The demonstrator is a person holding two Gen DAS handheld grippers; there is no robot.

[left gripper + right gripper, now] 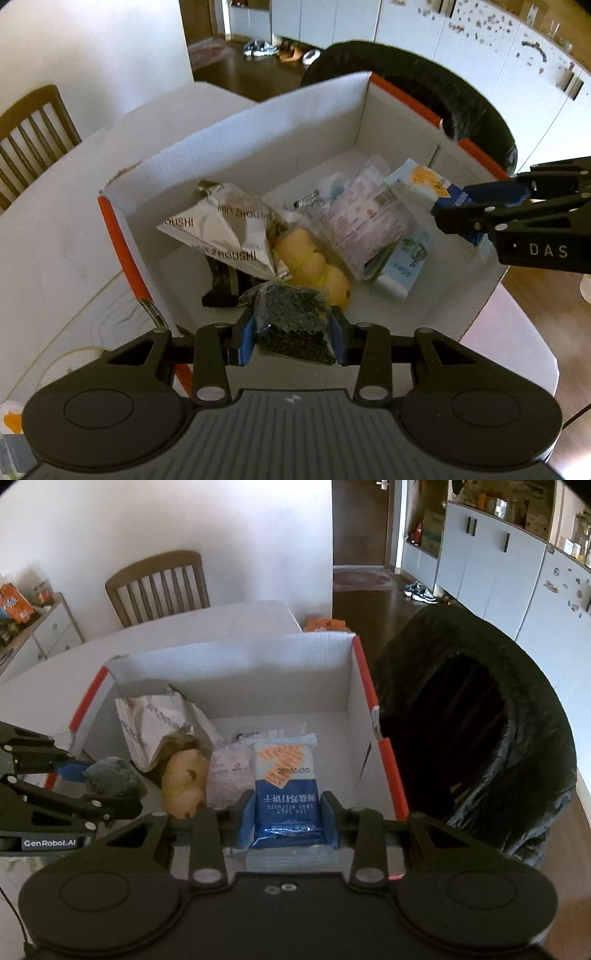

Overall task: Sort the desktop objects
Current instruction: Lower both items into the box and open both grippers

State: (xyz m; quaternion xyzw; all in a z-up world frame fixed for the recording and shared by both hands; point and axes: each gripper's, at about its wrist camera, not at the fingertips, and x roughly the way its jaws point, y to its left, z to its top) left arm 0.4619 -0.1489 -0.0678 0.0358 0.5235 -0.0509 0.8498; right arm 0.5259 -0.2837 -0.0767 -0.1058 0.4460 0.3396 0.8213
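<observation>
A white cardboard box (229,122) with orange edges stands on the table; it also shows in the right wrist view (280,686). My left gripper (293,334) is shut on a clear bag of dark tea leaves (291,325) over the box's near edge; the gripper also shows in the right wrist view (99,786). My right gripper (288,818) is shut on a blue soda biscuit packet (284,786) above the box's right side, also seen in the left wrist view (432,184). Inside lie a silver snack bag (225,236), a yellow plush toy (314,266), a pink-printed packet (365,221) and a light blue packet (406,262).
The box sits on a white table (55,229). A chair draped with a black jacket (480,716) stands right beside the box. A wooden chair (159,587) is at the table's far side. White cabinets (498,572) line the room behind.
</observation>
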